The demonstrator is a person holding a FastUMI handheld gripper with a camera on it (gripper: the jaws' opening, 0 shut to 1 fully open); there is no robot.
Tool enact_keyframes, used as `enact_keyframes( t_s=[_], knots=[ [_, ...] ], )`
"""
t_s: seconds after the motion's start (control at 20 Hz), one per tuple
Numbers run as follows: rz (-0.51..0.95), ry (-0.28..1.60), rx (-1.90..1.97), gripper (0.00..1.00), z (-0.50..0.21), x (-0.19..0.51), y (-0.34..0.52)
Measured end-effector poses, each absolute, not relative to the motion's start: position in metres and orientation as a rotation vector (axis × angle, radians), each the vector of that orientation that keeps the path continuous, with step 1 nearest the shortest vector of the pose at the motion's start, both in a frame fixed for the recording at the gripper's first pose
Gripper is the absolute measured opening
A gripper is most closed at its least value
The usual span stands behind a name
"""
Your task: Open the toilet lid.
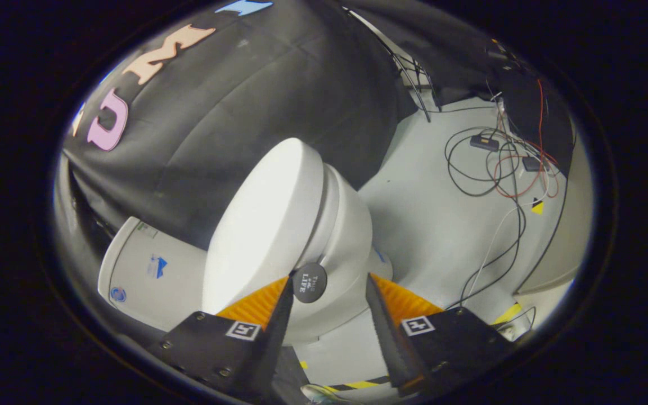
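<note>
Gripper view | tongs [328, 281] spread wide – empty | closed toilet lid [265, 225] just ahead

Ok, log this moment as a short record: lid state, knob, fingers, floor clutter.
toilet lid: down over the seat, not yet raised
lid knob: dark round tab at the lid's front edge, just ahead of the fingers, nearer one of them
gripper: fingers apart, pressing on nothing
toilet bowl: white, under the lid, beyond the fingers
tank: white, behind the lid, against the booth's black cloth
floor: pale, loose cables and small boxes lying beyond the toilet
</note>
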State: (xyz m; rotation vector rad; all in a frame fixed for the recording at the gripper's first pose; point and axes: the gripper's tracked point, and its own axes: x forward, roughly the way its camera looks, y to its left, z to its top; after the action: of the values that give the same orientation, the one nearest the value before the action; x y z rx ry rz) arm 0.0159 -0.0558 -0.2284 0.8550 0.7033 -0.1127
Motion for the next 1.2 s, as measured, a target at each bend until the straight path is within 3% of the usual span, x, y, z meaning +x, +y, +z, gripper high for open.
enact_keyframes(
  t_s=[0.1,0.25,0.6,0.65,0.7,1.2],
  knots=[
    [-0.077,0.714,0.906,0.74,-0.233,0.026,-0.044],
    [-0.051,0.691,1.017,0.28,-0.232,0.043,-0.034],
    [0.006,0.684,1.022,0.27,-0.239,0.047,-0.012],
    [-0.002,0.681,1.070,0.17,-0.230,0.045,-0.025],
    [-0.002,0.679,1.090,0.16,-0.232,0.045,-0.024],
    [0.065,0.650,0.974,0.15,-0.216,0.046,-0.020]
  ],
)
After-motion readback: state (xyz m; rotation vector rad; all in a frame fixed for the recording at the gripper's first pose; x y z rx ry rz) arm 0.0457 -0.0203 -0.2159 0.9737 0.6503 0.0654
